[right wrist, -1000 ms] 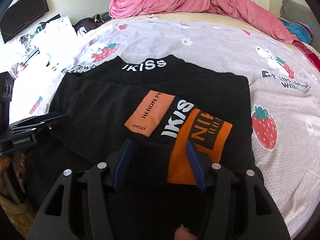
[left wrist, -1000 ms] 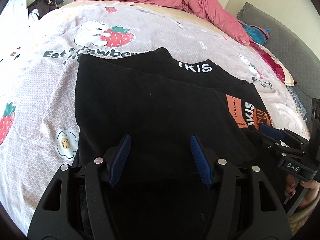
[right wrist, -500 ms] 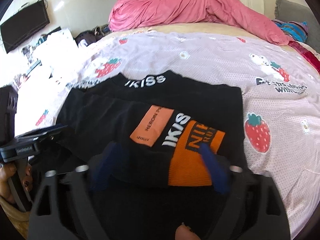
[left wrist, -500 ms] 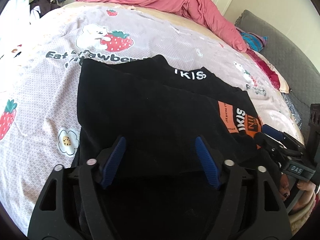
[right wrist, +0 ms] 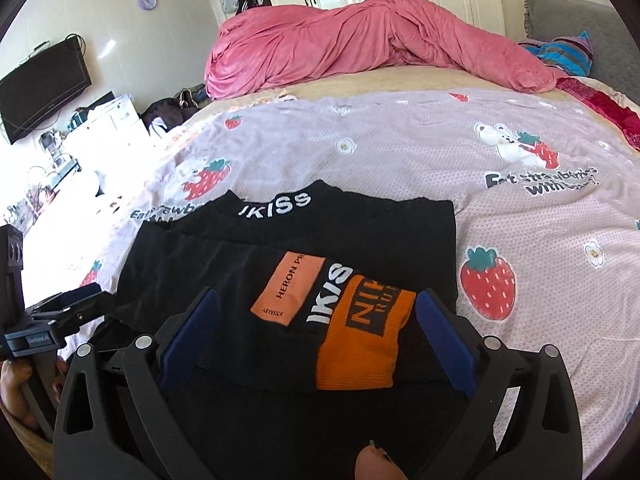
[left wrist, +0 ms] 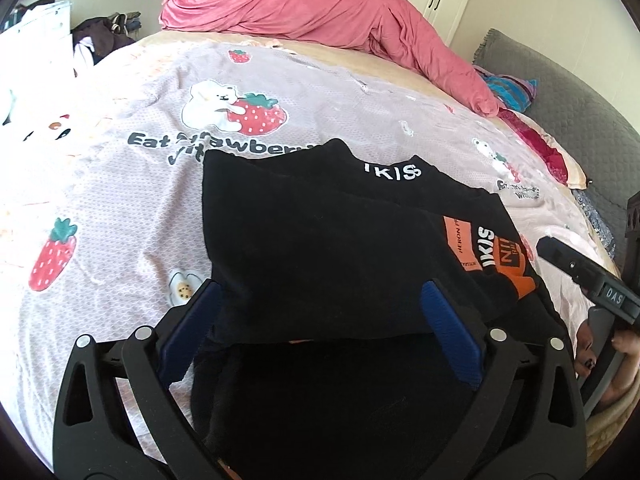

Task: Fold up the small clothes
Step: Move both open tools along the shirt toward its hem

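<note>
A black top (left wrist: 320,232) with a white IKISS collar lies folded on the strawberry bedsheet (left wrist: 120,200). Its sleeve with the orange cuff (right wrist: 360,344) rests across the front. My left gripper (left wrist: 320,304) hovers over the top's near left part with its jaws opening. Black cloth lies below the gap and the pads do not press it. My right gripper (right wrist: 318,300) hovers over the orange cuff, jaws also opening, and the blue pads stand clear of the cloth on both sides. Each gripper shows at the edge of the other's view: the right gripper (left wrist: 580,268), the left gripper (right wrist: 60,312).
A bunched pink duvet (right wrist: 360,40) lies across the far end of the bed. A grey padded headboard (left wrist: 580,120) and striped cloth (right wrist: 568,52) are on the right. A dark screen (right wrist: 44,80) and cluttered shelves stand off the bed's left side.
Both grippers' jaws have spread much wider and let go of the black cloth. Both have lifted and drawn back a little, and the top lies where it was laid.
</note>
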A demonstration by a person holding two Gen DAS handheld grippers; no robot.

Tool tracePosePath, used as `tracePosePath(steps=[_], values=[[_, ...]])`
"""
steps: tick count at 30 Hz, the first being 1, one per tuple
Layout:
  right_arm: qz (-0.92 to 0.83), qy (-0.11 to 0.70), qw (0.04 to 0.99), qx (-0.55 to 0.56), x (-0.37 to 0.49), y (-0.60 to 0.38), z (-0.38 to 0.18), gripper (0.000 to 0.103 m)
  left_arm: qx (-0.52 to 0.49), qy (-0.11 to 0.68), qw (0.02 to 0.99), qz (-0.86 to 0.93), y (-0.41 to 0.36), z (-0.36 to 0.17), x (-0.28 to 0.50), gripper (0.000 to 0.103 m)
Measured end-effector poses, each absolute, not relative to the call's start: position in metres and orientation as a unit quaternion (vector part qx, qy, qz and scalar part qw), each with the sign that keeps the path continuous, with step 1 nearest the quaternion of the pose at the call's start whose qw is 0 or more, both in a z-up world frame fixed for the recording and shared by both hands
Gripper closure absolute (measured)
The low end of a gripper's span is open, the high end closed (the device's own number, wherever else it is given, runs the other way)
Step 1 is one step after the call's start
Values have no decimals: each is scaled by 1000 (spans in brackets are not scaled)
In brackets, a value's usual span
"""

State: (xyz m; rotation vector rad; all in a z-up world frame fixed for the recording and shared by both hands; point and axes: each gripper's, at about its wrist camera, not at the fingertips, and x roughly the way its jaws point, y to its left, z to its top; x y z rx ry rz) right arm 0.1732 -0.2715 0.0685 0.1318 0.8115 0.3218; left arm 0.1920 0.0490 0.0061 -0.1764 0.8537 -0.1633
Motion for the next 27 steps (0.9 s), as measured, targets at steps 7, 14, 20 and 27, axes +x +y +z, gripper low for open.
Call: tracePosePath(steps=[7,14,20,27], values=[[152,373,914,57,168,-274,77,5,-70,404,909,-71,57,13,181,9],[148,362,918,60,160,-281,81,5,-74,396,913,-61,71,18,170,9],[144,356,921,63,150,-290,82,5,-76,389,917,-49,87,20,159,9],[143,355,921,66,138,-298,81,5,-81,386,919,-21,109,20,145,9]])
